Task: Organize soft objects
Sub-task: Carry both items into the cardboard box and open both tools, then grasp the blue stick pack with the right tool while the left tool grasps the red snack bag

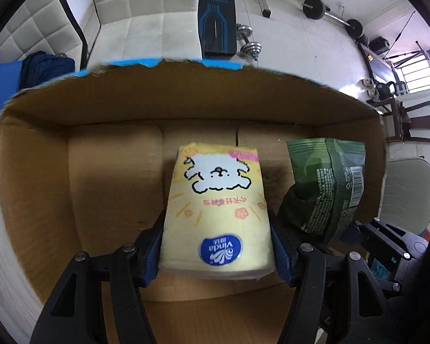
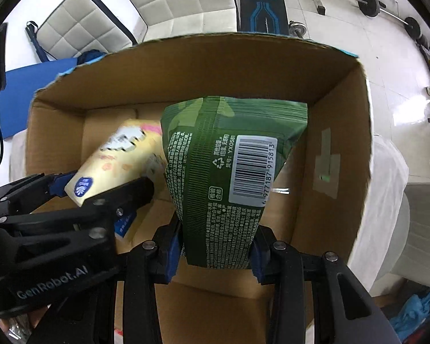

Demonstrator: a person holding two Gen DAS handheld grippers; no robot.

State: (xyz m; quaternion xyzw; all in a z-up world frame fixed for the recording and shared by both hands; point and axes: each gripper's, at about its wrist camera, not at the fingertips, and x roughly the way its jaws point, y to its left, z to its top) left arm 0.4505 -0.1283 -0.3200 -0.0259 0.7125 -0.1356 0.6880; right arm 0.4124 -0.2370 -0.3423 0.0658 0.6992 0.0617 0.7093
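Note:
My left gripper (image 1: 216, 246) is shut on a yellow Vinda tissue pack (image 1: 218, 209) with a white cartoon dog, held inside an open cardboard box (image 1: 186, 97). My right gripper (image 2: 216, 249) is shut on a green tissue pack (image 2: 229, 166) with a barcode, held over the same box (image 2: 338, 114). In the left wrist view the green pack (image 1: 326, 183) hangs to the right of the yellow one. In the right wrist view the yellow pack (image 2: 117, 157) and the left gripper (image 2: 100, 189) are at the left, close beside the green pack.
The box floor (image 1: 114, 172) shows bare cardboard on the left. Behind the box are a white quilted sofa (image 1: 146, 8), a black weight bench (image 1: 215, 14), dumbbells (image 1: 248, 43) and a blue mat (image 2: 37, 86). A white chair (image 1: 407, 189) stands at the right.

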